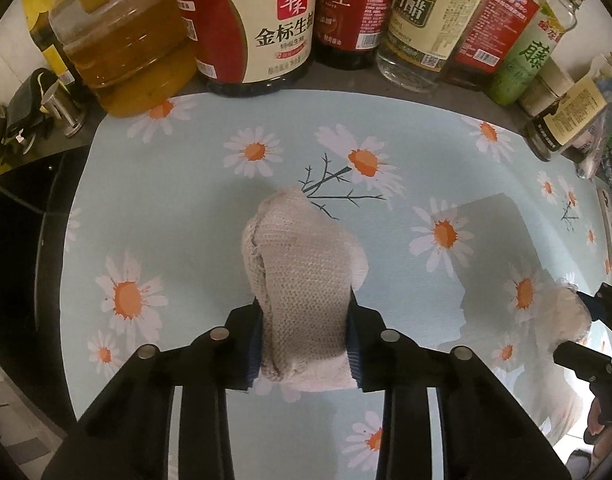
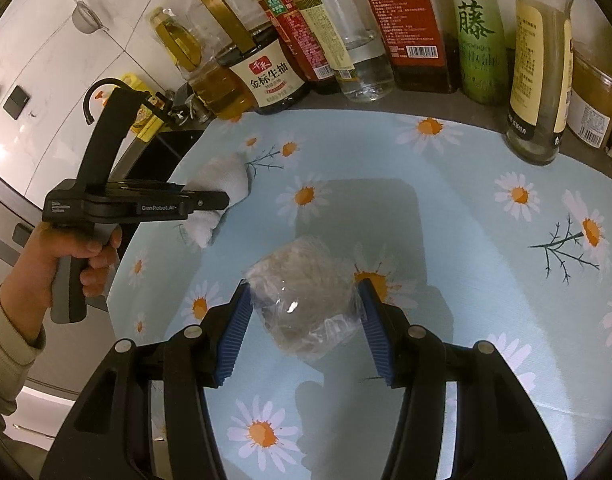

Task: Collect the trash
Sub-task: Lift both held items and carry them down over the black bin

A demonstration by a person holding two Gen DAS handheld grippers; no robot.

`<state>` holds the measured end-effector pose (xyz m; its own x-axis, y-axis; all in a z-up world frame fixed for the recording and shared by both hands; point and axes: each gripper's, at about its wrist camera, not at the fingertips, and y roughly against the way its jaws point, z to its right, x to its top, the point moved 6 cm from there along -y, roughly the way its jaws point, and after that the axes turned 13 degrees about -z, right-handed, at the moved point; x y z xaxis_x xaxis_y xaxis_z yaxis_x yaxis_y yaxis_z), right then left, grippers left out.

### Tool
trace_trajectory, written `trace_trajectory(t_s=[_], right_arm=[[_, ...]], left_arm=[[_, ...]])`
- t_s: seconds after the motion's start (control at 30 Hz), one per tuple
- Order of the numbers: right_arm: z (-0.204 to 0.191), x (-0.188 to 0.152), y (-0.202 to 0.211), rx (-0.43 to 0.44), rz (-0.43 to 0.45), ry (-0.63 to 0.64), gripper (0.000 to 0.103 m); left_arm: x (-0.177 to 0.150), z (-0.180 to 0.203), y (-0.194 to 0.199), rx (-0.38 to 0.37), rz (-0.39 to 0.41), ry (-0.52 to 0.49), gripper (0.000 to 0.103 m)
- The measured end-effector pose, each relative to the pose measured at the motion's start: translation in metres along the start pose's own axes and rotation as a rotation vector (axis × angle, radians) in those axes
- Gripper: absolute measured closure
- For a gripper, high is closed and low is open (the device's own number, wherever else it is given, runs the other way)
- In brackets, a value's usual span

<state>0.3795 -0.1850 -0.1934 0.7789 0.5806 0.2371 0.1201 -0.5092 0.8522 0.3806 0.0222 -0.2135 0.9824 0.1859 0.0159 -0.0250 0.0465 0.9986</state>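
Knitted grey cloth [image 1: 306, 280] sits clamped in the left gripper [image 1: 306, 334], long axis running away toward the bottles [image 1: 261, 24]; it lies on the daisy mat [image 1: 177, 200]. Right gripper [image 2: 306, 320] brackets a clear wrapper ball [image 2: 301, 300] on the mat, jaws spread, left pad touching it.

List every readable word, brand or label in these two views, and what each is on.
"千禾" and "金标生抽": soy sauce bottle
"GenRobot.AI": left gripper body
"藤": green-labelled bottle
"醋": pale-labelled vinegar bottle
"SSIC" and "油王": red-labelled dark bottle
Small print, barcodes and the remaining bottle labels: too small or blurred to read.
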Motion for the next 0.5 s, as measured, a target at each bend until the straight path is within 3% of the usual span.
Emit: trace_trajectory(t_s=[0.5], right_arm=[[-0.034, -0.012, -0.007, -0.025, -0.002, 0.003, 0.049]], left_arm=[[-0.058, -0.008, 0.037, -0.034, 0.042, -0.049, 0.073]])
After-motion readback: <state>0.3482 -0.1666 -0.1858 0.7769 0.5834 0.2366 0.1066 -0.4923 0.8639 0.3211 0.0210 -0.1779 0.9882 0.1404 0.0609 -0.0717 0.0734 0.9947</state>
